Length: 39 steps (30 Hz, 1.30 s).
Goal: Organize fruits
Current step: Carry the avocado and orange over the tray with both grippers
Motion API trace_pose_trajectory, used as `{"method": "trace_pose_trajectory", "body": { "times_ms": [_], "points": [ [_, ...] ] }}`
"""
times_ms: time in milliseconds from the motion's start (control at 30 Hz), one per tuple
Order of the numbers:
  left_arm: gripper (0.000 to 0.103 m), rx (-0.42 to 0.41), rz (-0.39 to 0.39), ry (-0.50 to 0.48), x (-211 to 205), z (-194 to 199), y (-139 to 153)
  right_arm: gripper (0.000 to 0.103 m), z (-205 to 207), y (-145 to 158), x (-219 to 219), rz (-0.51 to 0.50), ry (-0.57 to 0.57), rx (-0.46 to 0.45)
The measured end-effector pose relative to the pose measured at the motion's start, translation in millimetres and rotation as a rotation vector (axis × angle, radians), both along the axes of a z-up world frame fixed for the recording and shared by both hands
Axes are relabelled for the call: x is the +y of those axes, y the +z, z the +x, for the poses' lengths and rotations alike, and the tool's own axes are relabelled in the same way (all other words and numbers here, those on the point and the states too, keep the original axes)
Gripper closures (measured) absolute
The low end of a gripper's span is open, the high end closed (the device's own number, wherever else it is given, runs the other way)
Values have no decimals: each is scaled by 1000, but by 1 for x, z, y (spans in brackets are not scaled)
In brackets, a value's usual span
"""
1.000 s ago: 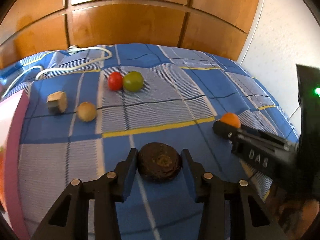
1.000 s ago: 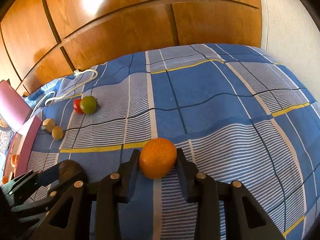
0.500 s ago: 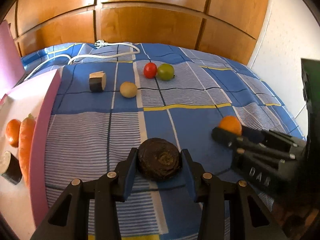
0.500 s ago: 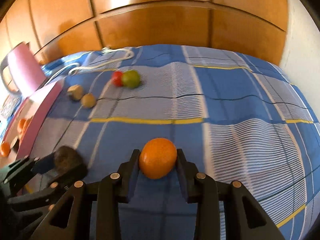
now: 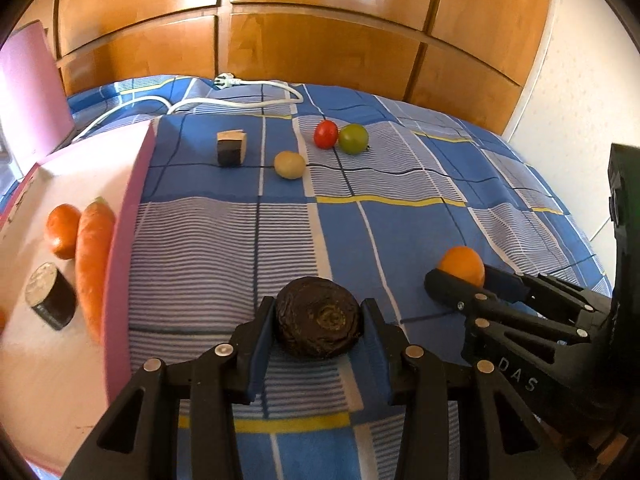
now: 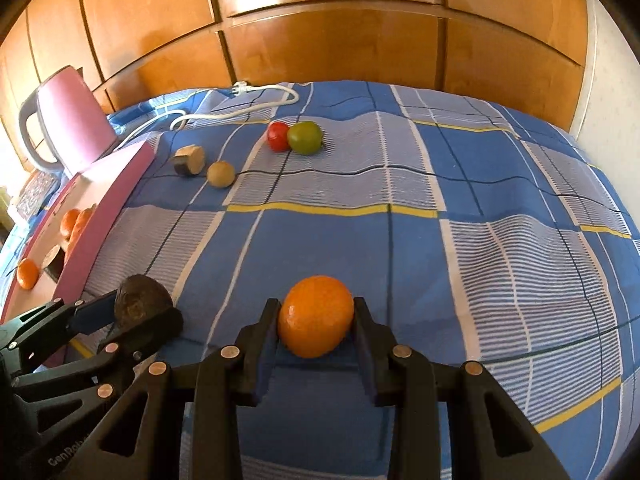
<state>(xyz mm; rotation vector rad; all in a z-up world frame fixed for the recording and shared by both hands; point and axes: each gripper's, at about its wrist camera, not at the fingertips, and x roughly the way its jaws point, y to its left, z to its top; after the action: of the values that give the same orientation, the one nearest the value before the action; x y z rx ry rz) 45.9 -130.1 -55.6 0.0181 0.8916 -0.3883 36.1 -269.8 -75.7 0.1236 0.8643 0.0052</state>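
My left gripper (image 5: 318, 322) is shut on a dark brown round fruit (image 5: 318, 328), held above the blue checked bedspread; it also shows in the right wrist view (image 6: 140, 302). My right gripper (image 6: 316, 320) is shut on an orange (image 6: 316, 314), also seen in the left wrist view (image 5: 460, 266). On the bedspread lie a red tomato (image 5: 325, 134), a green tomato (image 5: 353, 139), a beige round fruit (image 5: 289, 165) and a cut dark-skinned chunk (image 5: 231, 147). A pink-rimmed white tray (image 5: 120, 248) at the left holds a carrot (image 5: 92, 256), an orange fruit (image 5: 62, 230) and a dark cylinder piece (image 5: 50, 300).
A white power cable (image 5: 224, 100) lies at the back of the bed. A pink kettle (image 6: 66, 120) stands at the far left. Wooden cupboard doors (image 5: 320, 40) rise behind the bed and a white wall (image 5: 580, 100) is at the right.
Both grippers have swung left with their fruits still held. The pink tray has come further into the left wrist view and the loose fruits have shifted right.
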Motion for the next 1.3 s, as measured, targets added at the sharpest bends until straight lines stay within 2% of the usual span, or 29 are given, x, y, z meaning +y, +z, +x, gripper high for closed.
{"method": "trace_pose_trajectory", "body": {
  "times_ms": [900,1300],
  "points": [
    [61,-97,-73,80,53,-24,44,68,-9,13,33,90,57,25],
    [61,-131,-114,201,110,-21,67,68,1,44,76,112,185,-11]
  ]
}}
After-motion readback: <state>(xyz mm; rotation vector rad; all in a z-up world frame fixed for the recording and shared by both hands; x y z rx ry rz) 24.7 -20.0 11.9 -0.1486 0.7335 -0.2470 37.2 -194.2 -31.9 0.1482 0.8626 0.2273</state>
